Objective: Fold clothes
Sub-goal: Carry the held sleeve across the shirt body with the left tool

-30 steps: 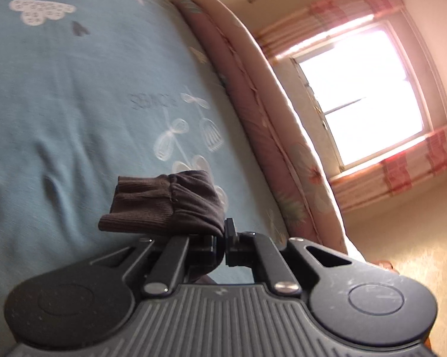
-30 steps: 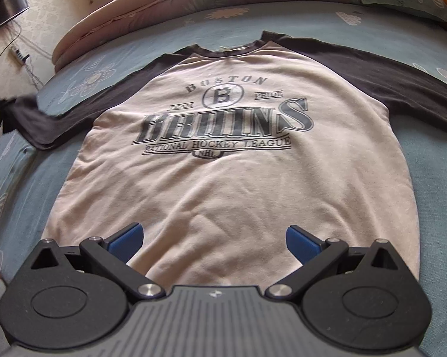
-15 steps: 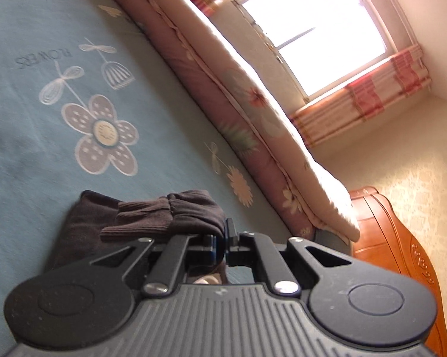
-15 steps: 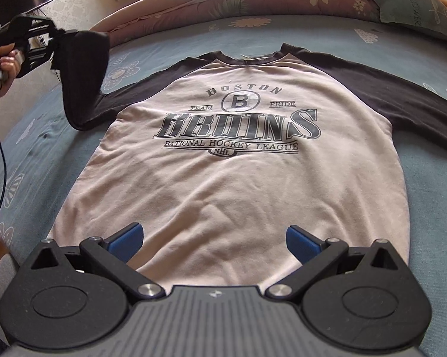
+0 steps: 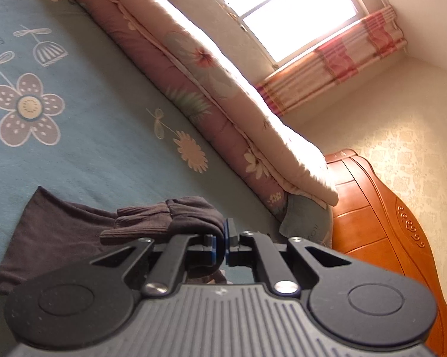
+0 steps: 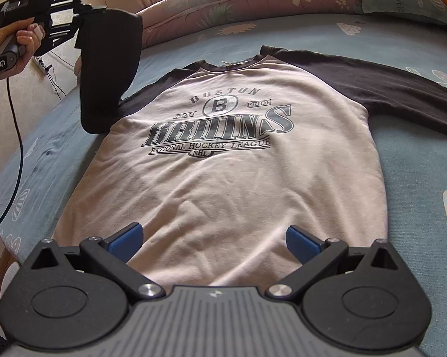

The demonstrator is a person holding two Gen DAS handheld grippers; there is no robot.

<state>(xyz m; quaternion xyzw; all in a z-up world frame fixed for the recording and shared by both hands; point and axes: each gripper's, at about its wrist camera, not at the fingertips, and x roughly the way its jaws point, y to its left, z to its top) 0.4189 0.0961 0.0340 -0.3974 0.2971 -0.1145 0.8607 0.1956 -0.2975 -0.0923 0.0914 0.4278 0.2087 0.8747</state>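
Here, the left hand-held gripper clamps a dark cuff, sleeve lifted. The right hand-held gripper gapes wide above the shirt on the bed.

My left gripper is raised above the shirt, up at its left shoulder, jaws clamped on the dark sleeve cuff; my left hand wraps its handle. My right gripper hangs over the shirt's hem, jaws spread wide, holding nothing.

One shirt with two dark sleeves, two grippers, one quilt, one window, one wooden headboard
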